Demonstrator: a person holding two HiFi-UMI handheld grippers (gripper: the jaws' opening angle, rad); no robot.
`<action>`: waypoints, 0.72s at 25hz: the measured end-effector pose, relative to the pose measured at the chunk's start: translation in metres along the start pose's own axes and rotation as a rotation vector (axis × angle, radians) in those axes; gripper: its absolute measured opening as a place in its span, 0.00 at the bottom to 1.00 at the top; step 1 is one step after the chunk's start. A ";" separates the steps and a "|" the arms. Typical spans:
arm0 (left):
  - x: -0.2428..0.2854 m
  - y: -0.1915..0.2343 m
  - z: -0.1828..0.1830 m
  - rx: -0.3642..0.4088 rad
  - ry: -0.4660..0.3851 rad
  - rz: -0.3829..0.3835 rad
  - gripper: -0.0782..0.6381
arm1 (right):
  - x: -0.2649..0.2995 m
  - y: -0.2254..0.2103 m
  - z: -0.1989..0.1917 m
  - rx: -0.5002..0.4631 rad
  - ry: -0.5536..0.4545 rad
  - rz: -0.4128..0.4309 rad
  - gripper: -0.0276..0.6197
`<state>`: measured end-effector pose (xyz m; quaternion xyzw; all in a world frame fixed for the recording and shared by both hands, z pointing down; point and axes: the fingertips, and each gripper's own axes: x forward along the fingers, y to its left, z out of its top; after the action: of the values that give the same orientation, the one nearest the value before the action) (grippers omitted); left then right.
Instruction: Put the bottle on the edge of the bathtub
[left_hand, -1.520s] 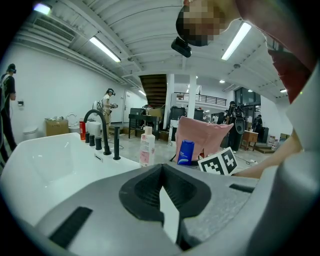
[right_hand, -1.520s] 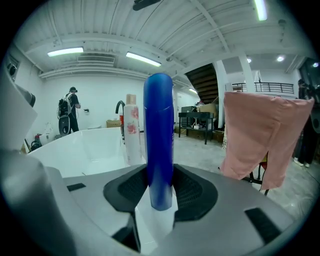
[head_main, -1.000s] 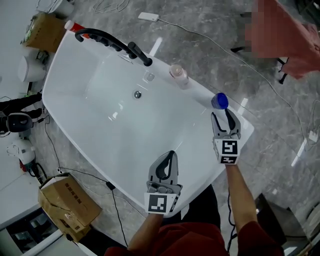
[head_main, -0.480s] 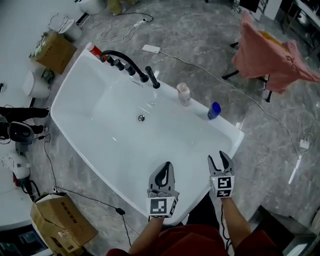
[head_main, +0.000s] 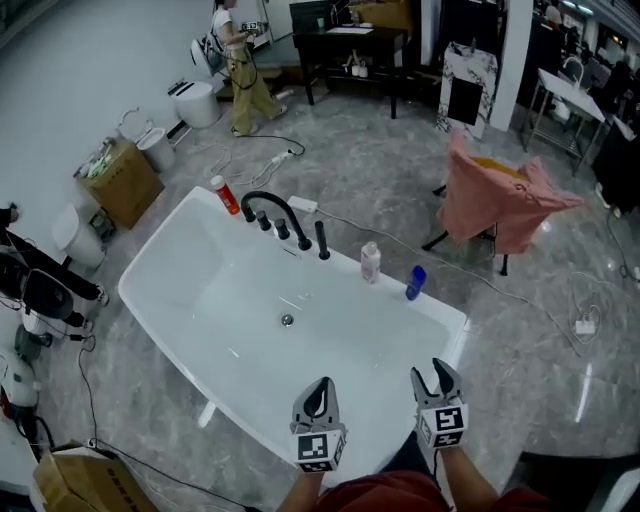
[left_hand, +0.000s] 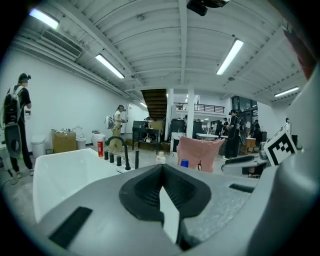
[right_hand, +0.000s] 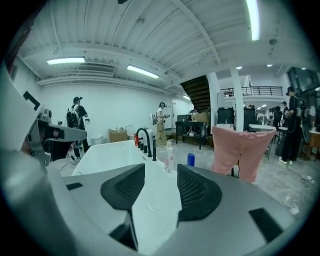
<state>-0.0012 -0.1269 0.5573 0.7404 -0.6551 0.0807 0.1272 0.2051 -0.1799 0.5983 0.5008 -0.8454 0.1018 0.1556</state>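
Blue-capped blue plastic bottle (head_main: 415, 282) stands upright on the far rim of the white bathtub (head_main: 240, 340), near a pale pinkish bottle (head_main: 370, 263) on the same rim, the two apart; its label is too small to read. A curved black tap (head_main: 270, 210) and a red bottle (head_main: 225, 196) stand further along that rim.

The left gripper (head_main: 320, 383) and right gripper (head_main: 430, 372) hover at the near side of the tub, well apart from the blue bottle; their handles are cut off by the lower edge.

The left gripper view shows its jaws closed together on nothing, and only the bottle's top peeks above them; the right gripper view shows jaws spread, nothing between, with the bottle plainer beside the pale one; a pink cloth (head_main: 500, 200) draped over a chair stands behind.
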 end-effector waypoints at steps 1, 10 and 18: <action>-0.011 0.003 0.007 0.006 -0.013 -0.002 0.12 | -0.009 0.007 0.014 -0.007 -0.022 -0.007 0.35; -0.082 0.036 0.088 0.101 -0.173 -0.003 0.12 | -0.077 0.047 0.125 -0.091 -0.215 -0.056 0.34; -0.100 0.043 0.140 0.177 -0.277 0.020 0.12 | -0.114 0.034 0.193 -0.119 -0.343 -0.122 0.34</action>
<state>-0.0633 -0.0776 0.3985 0.7463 -0.6639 0.0363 -0.0308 0.1957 -0.1341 0.3766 0.5509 -0.8322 -0.0447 0.0444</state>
